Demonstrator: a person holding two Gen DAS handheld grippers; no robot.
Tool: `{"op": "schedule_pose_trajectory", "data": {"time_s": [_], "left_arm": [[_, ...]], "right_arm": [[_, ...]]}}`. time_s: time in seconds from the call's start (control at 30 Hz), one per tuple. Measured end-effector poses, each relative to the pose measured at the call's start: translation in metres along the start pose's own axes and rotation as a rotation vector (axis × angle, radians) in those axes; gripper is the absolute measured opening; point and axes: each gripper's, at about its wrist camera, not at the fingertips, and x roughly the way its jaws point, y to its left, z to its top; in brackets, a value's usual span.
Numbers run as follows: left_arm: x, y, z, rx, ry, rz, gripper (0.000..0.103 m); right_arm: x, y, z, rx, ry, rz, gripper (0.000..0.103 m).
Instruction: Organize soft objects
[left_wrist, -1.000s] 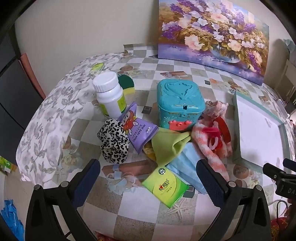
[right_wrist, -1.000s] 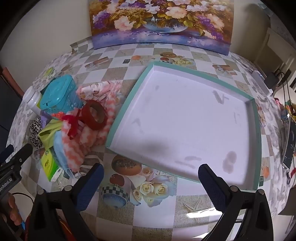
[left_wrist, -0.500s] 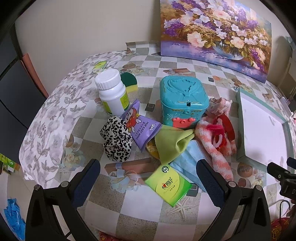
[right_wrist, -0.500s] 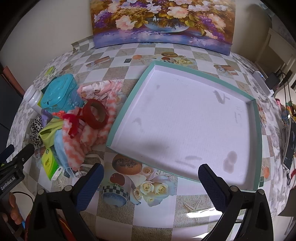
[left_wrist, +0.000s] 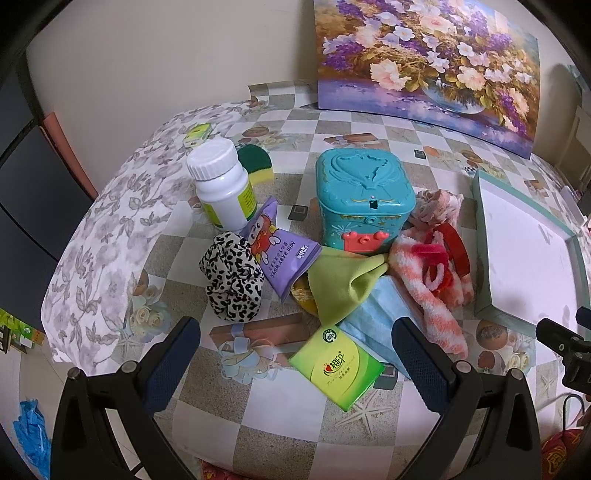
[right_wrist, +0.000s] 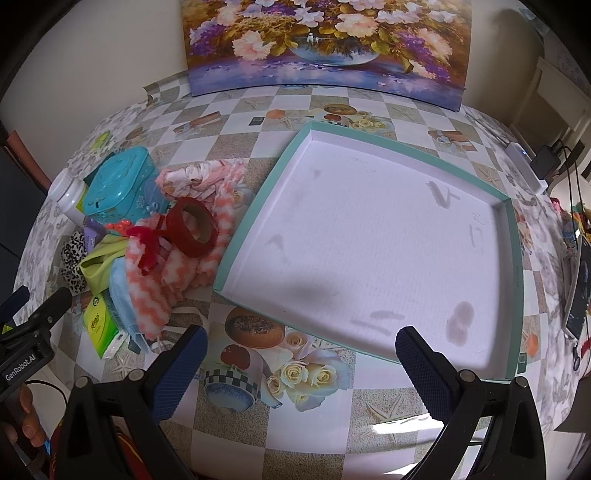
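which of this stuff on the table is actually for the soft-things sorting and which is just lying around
For the job:
leopard scrunchie
green cloth
blue face mask
pink striped towel
tray, nothing in it yet

Just lying about:
white pill bottle
teal box
red tape roll
sponge
flower painting

Both grippers are open and hold nothing.

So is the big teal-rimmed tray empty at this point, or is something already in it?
Empty. The tray shows only its stained white floor; the soft items lie piled beside its left edge.
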Motion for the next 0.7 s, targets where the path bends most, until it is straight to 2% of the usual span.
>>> {"op": "schedule_pose_trajectory", "data": {"time_s": [0.7], "left_arm": [[0.0037,-0.001,-0.0001,-0.008,0.017,-0.002,0.103]], "right_arm": [[0.0016,0.0005,-0.0007,0.0,0.003,-0.001,0.103]]}}
